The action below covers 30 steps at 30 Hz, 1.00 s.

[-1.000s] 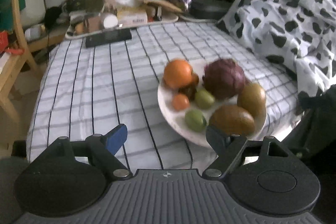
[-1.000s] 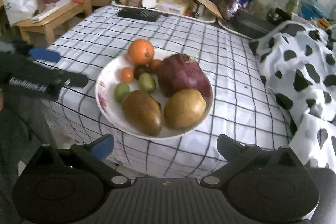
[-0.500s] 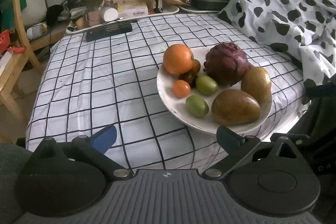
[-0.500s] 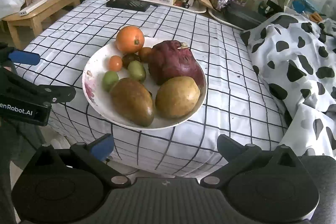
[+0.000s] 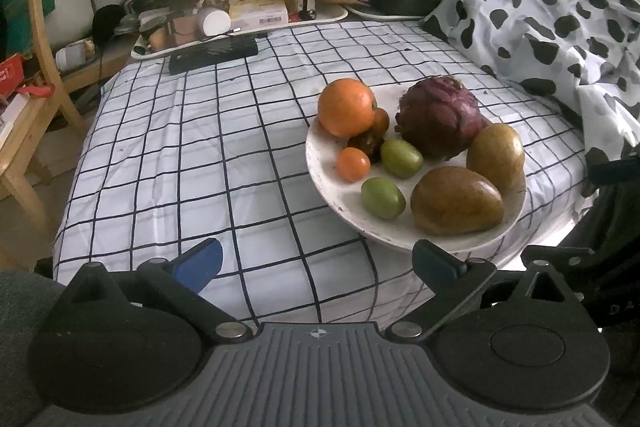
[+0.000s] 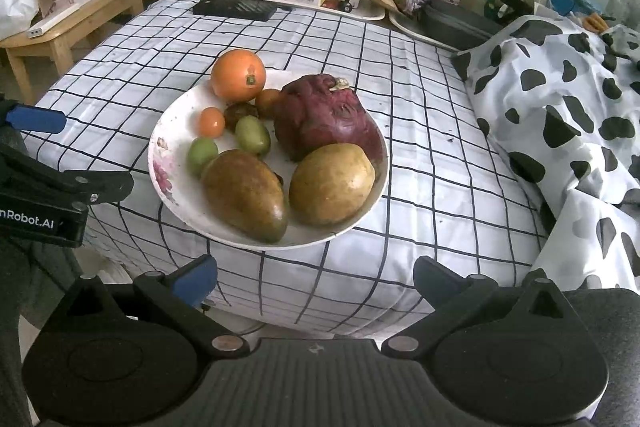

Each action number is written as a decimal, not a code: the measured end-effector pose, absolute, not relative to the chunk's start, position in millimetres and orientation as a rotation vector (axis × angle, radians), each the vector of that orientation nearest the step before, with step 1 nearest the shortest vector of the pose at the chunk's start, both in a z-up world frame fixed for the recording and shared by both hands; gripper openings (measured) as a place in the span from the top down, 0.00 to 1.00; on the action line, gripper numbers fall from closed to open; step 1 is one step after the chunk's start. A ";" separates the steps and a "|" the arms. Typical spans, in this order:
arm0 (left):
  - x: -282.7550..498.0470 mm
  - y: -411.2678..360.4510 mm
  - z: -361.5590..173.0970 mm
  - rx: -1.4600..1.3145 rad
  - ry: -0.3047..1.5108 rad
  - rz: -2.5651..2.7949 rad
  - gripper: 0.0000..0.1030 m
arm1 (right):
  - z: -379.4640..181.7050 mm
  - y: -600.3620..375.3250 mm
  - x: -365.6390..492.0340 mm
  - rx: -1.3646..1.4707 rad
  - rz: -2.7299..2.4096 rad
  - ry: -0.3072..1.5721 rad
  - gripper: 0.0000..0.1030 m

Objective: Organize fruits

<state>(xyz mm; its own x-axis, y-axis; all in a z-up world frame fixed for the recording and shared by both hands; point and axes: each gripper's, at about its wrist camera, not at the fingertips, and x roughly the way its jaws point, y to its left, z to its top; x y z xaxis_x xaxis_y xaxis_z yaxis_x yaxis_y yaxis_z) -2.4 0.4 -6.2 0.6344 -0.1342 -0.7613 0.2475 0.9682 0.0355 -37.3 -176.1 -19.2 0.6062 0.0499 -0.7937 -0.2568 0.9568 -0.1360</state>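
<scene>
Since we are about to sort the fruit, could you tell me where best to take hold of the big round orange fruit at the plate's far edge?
Grip the big round orange fruit across its widest middle, coming from above. It sits highest at the far rim of the white plate, with its top and outer sides clear; a small orange fruit and a dark one crowd its plate-inward side.

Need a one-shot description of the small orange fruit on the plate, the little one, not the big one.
On the checked cloth sits a white plate of fruit. The small orange fruit lies near the plate's left rim, just below the big orange and above a green fruit. It is the only small round bright-orange piece; its neighbours are green or dark.
</scene>
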 end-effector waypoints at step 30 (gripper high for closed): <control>-4.6 -3.3 -6.5 0.173 0.851 -0.228 0.00 | -19.8 -175.1 -37.2 -0.256 0.177 0.903 0.00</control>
